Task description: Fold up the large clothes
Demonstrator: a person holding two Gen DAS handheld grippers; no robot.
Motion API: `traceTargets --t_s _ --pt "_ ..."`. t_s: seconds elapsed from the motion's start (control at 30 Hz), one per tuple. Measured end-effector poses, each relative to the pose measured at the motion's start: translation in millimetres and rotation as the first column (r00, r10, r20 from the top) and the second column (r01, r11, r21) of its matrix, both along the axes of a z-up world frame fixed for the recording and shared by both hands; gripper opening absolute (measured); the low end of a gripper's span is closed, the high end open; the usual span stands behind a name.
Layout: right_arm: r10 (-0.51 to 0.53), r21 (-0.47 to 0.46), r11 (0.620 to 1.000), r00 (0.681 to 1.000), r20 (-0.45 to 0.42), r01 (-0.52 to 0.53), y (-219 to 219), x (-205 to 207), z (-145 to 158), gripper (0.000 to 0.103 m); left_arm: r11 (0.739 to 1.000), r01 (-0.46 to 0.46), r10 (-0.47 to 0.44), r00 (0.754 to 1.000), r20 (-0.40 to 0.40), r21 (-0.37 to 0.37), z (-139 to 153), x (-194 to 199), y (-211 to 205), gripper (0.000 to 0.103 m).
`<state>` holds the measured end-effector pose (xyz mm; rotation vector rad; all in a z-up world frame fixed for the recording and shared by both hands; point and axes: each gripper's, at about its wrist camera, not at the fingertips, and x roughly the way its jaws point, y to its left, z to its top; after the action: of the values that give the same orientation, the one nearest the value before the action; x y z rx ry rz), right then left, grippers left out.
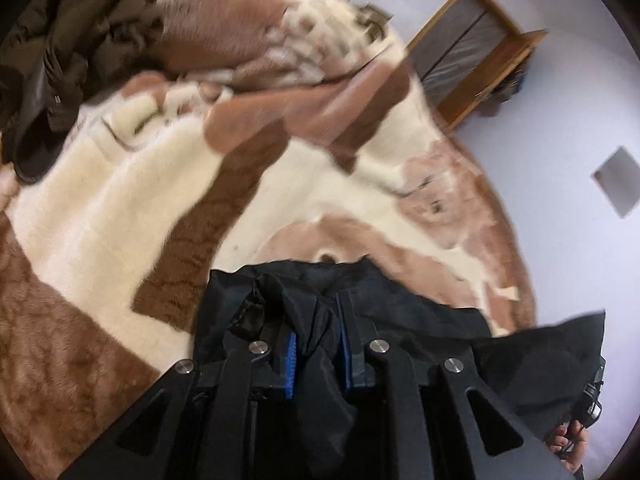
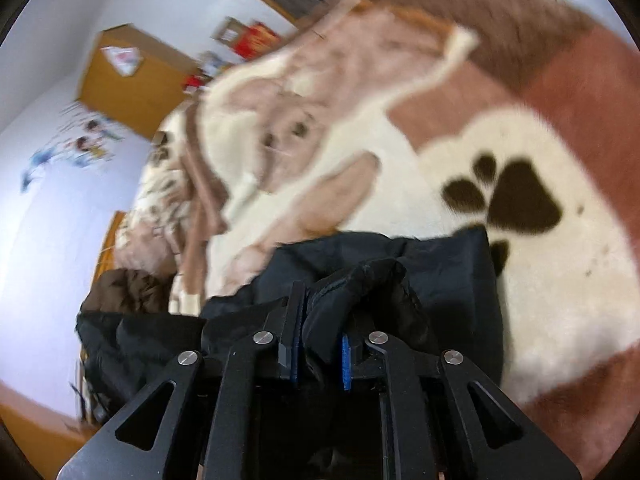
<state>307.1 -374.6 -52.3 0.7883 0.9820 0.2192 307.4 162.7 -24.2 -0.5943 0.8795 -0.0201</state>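
Motion blur smears the blanket in both views, so its pattern reads only in patches. The black garment bunches over the left gripper and the right gripper, hiding their fingertips, and runs off the bottom edge. A hand shows only partly at the rim. The brown coat is cut by the edge. The wall pictures are too blurred to read.
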Motion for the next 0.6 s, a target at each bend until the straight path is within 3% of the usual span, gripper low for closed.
traceTargets --t_s 0.1,0.2,0.37,0.47,0.6 --pt "-0.009 0.074 0.997 0.999 -0.048 0.012 -5.7 12.4 -25.6 0.022 1.0 -0.004 0.004 0.999 -0.041 -0.004 -23.4 17.5 -1.4 0.022" --pt "-0.019 0.176 0.984 0.998 -0.056 0.028 -18.4 13.1 -31.2 0.027 0.999 -0.001 -0.002 0.998 -0.067 -0.044 -30.6 27.8 2.2 0.023" --pt "-0.051 0.374 0.926 0.999 -0.009 0.051 -41.9 8.3 -6.9 0.056 0.973 -0.036 0.027 0.999 -0.044 -0.228 -12.4 25.4 28.9 0.036" --pt "-0.051 0.328 0.944 0.998 0.035 0.037 -38.7 4.8 15.2 0.058 0.962 -0.079 0.081 0.997 -0.003 -0.263 6.0 21.7 39.6 0.047" --pt "-0.017 0.226 0.974 0.993 0.118 -0.01 -26.9 -4.6 39.2 0.059 0.975 -0.114 0.137 0.984 0.112 -0.19 38.4 7.8 48.1 0.058"
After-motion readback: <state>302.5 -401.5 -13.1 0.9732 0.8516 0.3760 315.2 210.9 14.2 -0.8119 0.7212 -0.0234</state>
